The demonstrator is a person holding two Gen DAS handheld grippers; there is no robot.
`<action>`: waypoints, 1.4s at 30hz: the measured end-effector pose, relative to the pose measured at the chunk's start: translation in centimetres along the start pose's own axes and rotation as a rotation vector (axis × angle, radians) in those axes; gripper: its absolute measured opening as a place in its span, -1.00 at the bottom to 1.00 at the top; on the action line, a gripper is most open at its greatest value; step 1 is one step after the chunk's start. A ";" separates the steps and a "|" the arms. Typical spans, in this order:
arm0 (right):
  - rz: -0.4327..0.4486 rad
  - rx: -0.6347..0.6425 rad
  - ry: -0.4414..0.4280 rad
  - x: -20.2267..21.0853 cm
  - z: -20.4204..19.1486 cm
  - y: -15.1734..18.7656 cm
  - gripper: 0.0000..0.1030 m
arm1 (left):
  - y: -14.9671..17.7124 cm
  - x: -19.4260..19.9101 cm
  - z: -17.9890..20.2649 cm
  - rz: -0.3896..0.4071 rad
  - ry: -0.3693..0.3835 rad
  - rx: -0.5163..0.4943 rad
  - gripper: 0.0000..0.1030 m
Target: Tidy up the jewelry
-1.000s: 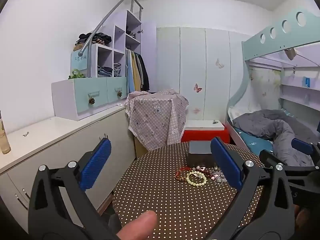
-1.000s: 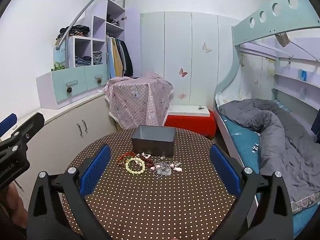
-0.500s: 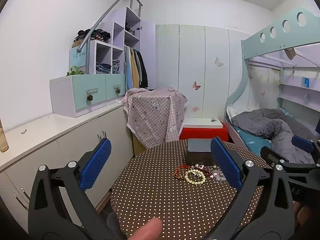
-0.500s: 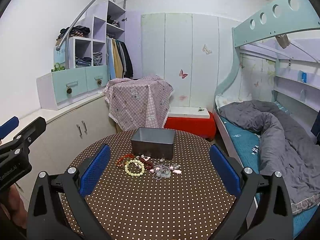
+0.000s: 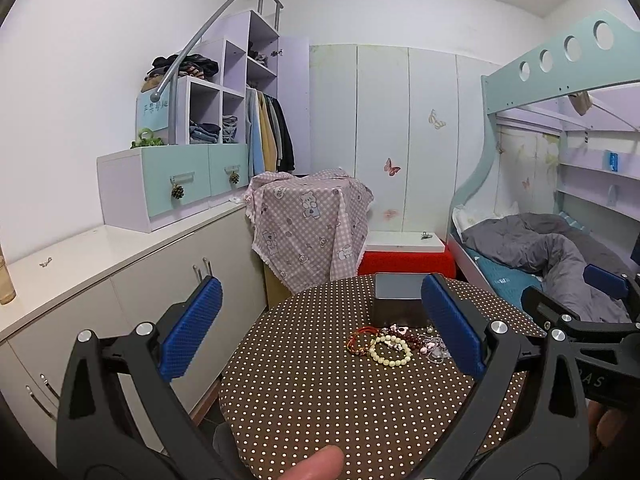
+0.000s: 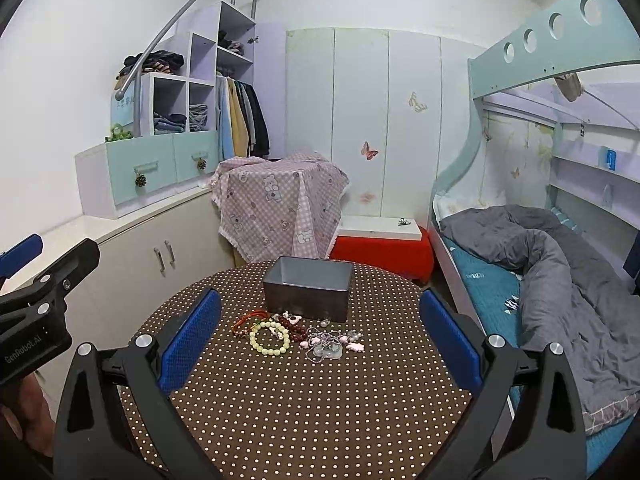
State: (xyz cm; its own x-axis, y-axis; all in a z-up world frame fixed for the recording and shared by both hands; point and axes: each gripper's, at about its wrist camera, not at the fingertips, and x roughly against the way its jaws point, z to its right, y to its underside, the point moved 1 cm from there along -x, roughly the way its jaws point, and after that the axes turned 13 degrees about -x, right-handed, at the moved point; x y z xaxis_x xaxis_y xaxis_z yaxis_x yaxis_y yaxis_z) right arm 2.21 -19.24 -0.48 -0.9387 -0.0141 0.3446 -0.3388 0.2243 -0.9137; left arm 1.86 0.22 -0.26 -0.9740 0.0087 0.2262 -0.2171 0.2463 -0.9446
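Observation:
A pile of jewelry lies on a round brown polka-dot table (image 6: pixel 304 412): a cream bead bracelet (image 6: pixel 269 337), a red cord bracelet (image 6: pixel 245 319), a dark red bead bracelet (image 6: pixel 295 329) and pink and silver pieces (image 6: pixel 328 345). Behind it stands a grey metal box (image 6: pixel 308 294), open on top. The cream bead bracelet (image 5: pixel 390 351) and the box (image 5: pixel 396 306) also show in the left wrist view. My left gripper (image 5: pixel 320 332) is open and empty, left of the pile. My right gripper (image 6: pixel 320 344) is open and empty, above the table in front of the pile.
White cabinets (image 5: pixel 132 280) run along the left wall. A pink checked cloth (image 6: pixel 276 204) covers something behind the table, beside a red box with a white lid (image 6: pixel 380 244). A bunk bed with a grey duvet (image 6: pixel 560 272) stands at the right.
Both grippers have risen and drawn slightly back from the table, and the left view has shifted a little. Both stay open. The jewelry has not moved.

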 end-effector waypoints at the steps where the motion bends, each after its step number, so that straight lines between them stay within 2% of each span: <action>1: 0.000 -0.001 0.000 0.0 0.0 0.0 0.85 | 0.0 0.0 0.0 0.000 -0.001 0.000 0.90; 9: -0.010 -0.005 0.021 -0.8 0.9 0.3 0.85 | 0.7 -1.2 -0.1 -0.027 0.000 0.005 0.90; 14: -0.091 -0.057 0.043 -3.5 3.6 1.1 0.85 | 2.5 -5.5 -0.4 -0.127 -0.016 -0.014 0.90; 18: -0.163 -0.079 0.072 -6.1 5.5 2.6 0.85 | 4.6 -9.7 -0.3 -0.223 0.007 -0.028 0.90; 21: -0.216 -0.083 0.076 -8.0 6.5 3.9 0.85 | 6.2 -13.5 0.8 -0.312 0.055 -0.054 0.90; 25: -0.272 -0.077 0.079 -10.5 7.3 5.1 0.85 | 8.1 -18.2 3.9 -0.407 0.170 -0.105 0.90; 29: -0.328 -0.076 0.067 -12.8 8.0 6.2 0.85 | 9.6 -21.5 6.4 -0.463 0.163 -0.207 0.90; 35: -0.382 -0.038 0.036 -14.8 7.7 7.0 0.85 | 10.5 -24.9 5.4 -0.505 0.122 -0.236 0.90; 39: -0.400 -0.030 0.027 -15.6 7.1 7.4 0.85 | 10.5 -25.9 5.4 -0.511 0.143 -0.302 0.90; 42: -0.408 -0.022 0.028 -15.8 6.6 7.7 0.85 | 10.4 -25.5 5.6 -0.487 0.181 -0.326 0.90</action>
State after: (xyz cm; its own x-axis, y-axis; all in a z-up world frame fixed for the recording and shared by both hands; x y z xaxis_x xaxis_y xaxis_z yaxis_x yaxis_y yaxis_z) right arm 13.96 -23.77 -14.37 -0.7251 -0.0802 0.6840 -0.6814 0.2269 -0.6958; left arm 24.12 -2.83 -17.19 -0.7352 -0.0219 0.6775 -0.5760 0.5471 -0.6073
